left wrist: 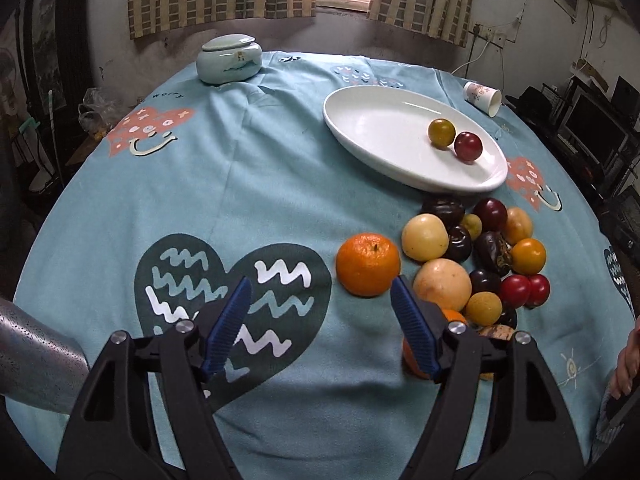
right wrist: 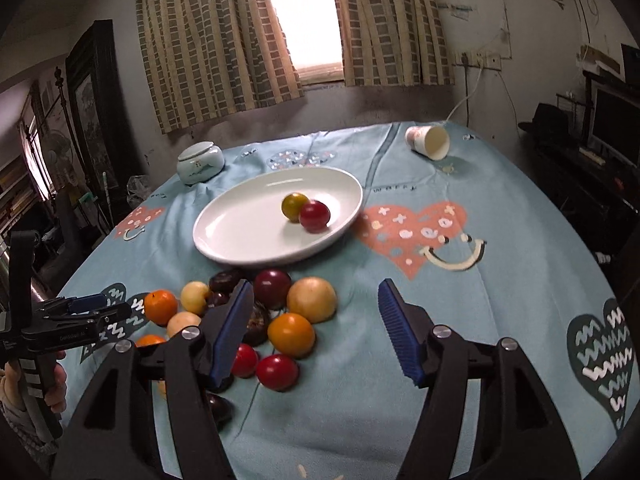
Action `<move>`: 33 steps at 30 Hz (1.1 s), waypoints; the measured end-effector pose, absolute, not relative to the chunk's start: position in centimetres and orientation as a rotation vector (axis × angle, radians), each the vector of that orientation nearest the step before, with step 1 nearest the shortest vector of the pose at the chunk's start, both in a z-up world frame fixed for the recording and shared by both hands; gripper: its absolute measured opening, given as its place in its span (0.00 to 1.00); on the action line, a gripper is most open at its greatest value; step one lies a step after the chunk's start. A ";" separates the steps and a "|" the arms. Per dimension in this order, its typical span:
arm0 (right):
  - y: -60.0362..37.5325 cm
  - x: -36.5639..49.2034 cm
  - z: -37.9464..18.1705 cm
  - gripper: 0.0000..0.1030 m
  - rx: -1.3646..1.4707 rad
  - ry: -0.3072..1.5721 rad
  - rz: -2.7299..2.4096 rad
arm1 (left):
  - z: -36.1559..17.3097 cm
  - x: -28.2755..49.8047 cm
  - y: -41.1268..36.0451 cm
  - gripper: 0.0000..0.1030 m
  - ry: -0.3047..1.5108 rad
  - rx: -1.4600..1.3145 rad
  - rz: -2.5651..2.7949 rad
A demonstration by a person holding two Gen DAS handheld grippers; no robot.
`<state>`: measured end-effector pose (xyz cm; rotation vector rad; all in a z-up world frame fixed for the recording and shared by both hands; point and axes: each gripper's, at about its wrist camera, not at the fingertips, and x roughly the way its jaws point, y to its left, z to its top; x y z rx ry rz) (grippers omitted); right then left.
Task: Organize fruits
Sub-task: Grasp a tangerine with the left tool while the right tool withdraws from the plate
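Note:
A white oval plate [left wrist: 384, 136] [right wrist: 240, 232] holds a yellow-green fruit [left wrist: 441, 132] [right wrist: 295, 206] and a red fruit [left wrist: 468, 146] [right wrist: 315, 216]. A pile of several fruits [left wrist: 472, 256] [right wrist: 276, 320] lies on the cloth in front of the plate, with a mandarin [left wrist: 368, 264] [right wrist: 160, 306] at its left edge. My left gripper [left wrist: 320, 300] is open and empty, low over the cloth just left of the pile; it also shows in the right wrist view [right wrist: 94, 306]. My right gripper [right wrist: 314, 304] is open and empty, above the pile's right side.
A lidded pale ceramic jar [left wrist: 229, 58] [right wrist: 200, 164] stands at the table's far left. A paper cup [left wrist: 483, 98] [right wrist: 428, 142] lies on its side at the far right. The round table has a blue patterned cloth [left wrist: 240, 184]. Dark furniture stands to the right.

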<state>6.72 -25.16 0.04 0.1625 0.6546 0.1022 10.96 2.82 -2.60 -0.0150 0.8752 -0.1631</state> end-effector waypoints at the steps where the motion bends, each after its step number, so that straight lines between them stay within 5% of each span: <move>1: -25.4 6.9 -0.6 0.64 0.171 0.681 0.102 | -2.7 11.0 2.6 0.72 0.877 -0.013 -0.171; 22: -25.4 7.5 -1.7 0.68 0.210 0.732 0.123 | -5.0 14.1 0.0 0.71 0.885 0.070 -0.225; 27: -25.7 7.9 -2.2 0.68 0.230 0.755 0.112 | -5.3 14.4 -0.6 0.48 0.893 0.079 -0.267; 33: -26.1 8.1 -2.6 0.68 0.247 0.763 0.115 | -5.3 14.1 -0.7 0.44 0.896 0.069 -0.266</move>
